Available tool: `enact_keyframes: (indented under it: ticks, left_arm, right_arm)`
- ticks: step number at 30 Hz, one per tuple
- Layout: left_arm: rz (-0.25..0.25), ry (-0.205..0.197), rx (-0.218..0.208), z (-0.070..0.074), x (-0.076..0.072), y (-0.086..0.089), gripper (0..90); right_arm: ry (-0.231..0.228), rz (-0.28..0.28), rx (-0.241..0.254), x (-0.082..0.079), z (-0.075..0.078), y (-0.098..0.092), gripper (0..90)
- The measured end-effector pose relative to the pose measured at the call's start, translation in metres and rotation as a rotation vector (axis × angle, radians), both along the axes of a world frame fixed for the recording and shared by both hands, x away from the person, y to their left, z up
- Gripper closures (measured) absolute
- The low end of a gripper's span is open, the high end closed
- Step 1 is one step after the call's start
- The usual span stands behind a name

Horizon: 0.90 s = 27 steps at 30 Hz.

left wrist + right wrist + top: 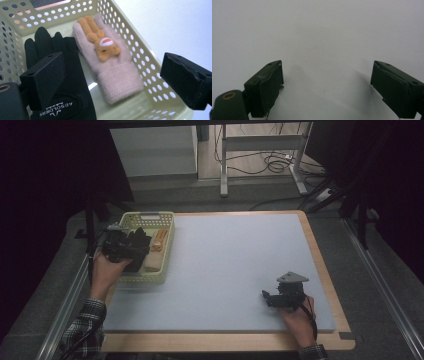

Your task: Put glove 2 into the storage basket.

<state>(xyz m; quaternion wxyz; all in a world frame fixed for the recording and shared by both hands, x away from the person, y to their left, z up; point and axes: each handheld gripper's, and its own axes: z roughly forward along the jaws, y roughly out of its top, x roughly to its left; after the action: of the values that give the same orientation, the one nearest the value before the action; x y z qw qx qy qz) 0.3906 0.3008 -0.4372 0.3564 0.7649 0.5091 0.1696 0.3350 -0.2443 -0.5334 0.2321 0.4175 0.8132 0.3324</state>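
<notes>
While both tools (110, 75) (327, 85) gape, gloves (110, 57) crowd the basket's walls (150, 62).

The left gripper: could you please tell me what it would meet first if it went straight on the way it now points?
Most likely the pink glove lying in the basket, between the open fingers of the left gripper; depth is unclear, so the black glove beside it might brush first.

Wooden-edged table (325, 270) carried a pale grey mat (235, 270) over most of its top. Perforated yellow basket (167, 251) stood on the mat's far left corner, right under the left gripper (131, 245). Bare mat lay beneath and ahead of the right gripper (272, 297), well apart from the basket.
</notes>
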Motion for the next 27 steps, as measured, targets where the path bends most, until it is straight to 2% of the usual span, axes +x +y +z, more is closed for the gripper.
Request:
enact_keyframes:
  ticks: [5,11,27]
  left_arm:
    - [-0.011,-0.002,-0.007,0.0,-0.004,0.0,5.3]
    - [-0.028,-0.005,0.003,0.001,-0.009,-0.003,3.2]
    - [-0.076,-0.037,0.01,0.004,-0.023,-0.017,1.1]
  right_arm:
    - [-0.002,0.0,0.0,0.0,0.0,0.0,10.8]
    - [-0.002,0.0,-0.001,0.0,0.0,0.0,10.8]
    - [-0.003,0.001,-0.002,0.0,0.0,0.0,10.8]
